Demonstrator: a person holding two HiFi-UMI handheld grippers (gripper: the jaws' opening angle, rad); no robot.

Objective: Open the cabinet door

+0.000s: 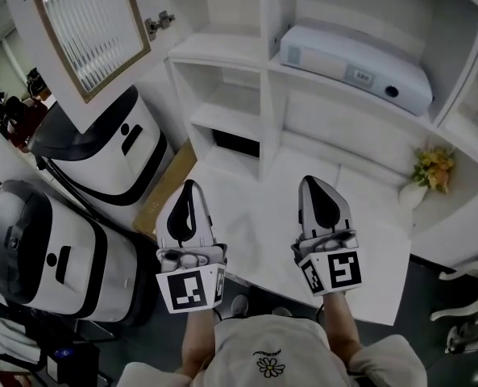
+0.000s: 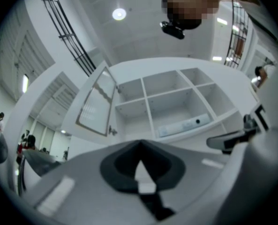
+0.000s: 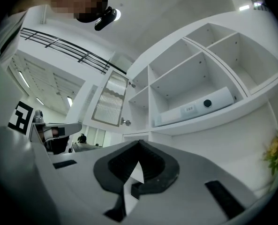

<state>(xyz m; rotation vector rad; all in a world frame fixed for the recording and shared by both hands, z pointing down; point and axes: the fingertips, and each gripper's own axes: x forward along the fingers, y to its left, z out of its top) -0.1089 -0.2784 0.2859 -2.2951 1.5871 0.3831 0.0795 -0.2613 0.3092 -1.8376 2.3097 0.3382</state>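
Both grippers are over the white worktop [image 1: 255, 226], side by side, and neither touches anything. The left gripper [image 1: 189, 192] has its jaws pressed together with nothing between them, which is clear in the left gripper view [image 2: 139, 145]. The right gripper [image 1: 314, 190] is also closed and empty [image 3: 139, 145].

The cabinet door [image 1: 89, 31] has a ribbed glass panel. It stands swung open at the upper left, off the left side of the shelf unit [image 1: 264, 71], and is well apart from both grippers. Its hinge [image 1: 160, 24] is visible, and its top is cut off by the frame edge. The door also shows in the gripper views [image 2: 95, 104] [image 3: 109, 100].

A white box-shaped device [image 1: 355, 67] with a dark round spot lies in an upper compartment. A small vase [image 1: 412, 193] with yellow flowers [image 1: 434, 168] stands on the worktop at the right. A dark item [image 1: 234, 142] in a low compartment is too shadowed to identify.

On the floor at left are two white-and-black machines [image 1: 110, 147] [image 1: 37, 248], and a cardboard sheet [image 1: 170, 188] leans just beside the worktop edge. A chair-like frame [image 1: 464, 313] is cut off at the right edge.

Nothing lies between the grippers and the shelf unit. The far background at left is dim and blurred.
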